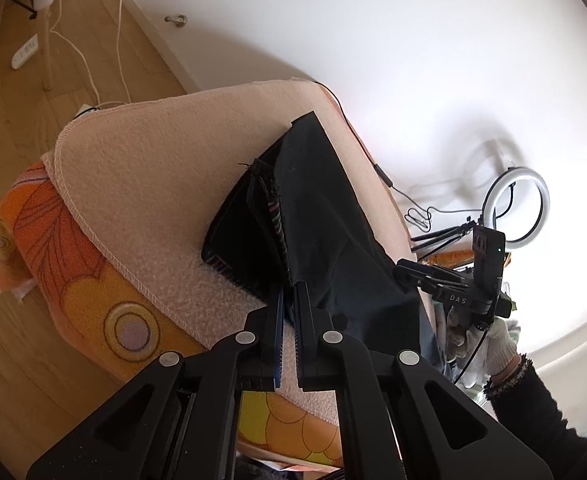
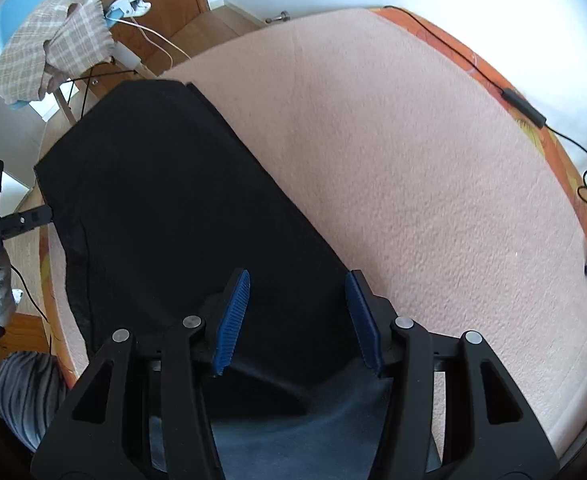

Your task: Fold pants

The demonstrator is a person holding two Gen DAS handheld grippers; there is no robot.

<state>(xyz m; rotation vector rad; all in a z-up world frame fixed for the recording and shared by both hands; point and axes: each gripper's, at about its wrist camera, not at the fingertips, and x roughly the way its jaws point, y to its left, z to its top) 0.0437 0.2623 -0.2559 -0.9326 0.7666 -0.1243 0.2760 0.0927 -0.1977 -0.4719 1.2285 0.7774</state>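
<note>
Pants point(image 2: 181, 208) are lying dark and flat on the pink blanket point(image 2: 433, 184), running diagonally across the table, with the far end near the blanket's far edge and the near end under the right gripper point(image 2: 297, 320).

Left gripper point(image 1: 287, 288) is sitting clamped shut on the pants' edge; in the left wrist view the pads are pinching the layered hem where a striped lining is showing. It's pointing shallowly down at the blanket.

Right gripper is hovering steeply over the near end, fingers point(image 2: 233, 316) standing apart with nothing pinched. Black cloth is showing between and below the pads, but they aren't pressing on it. Can't tell if the tips are touching the fabric.

My read: the left is anchoring one corner and the right is lining up to grab the matching corner for the next fold.

To do it well:
- Be aiming the right pads at the actual edge, not mid-panel, so all the layers are getting caught.
- Be closing fully before lifting; a partial pinch is likely to drop the lower layer.
- Be keeping the left grip tight and both hands level, or the fold line is going to skew.
- Be watching the black cable point(image 2: 525, 112) along the far side.
</note>
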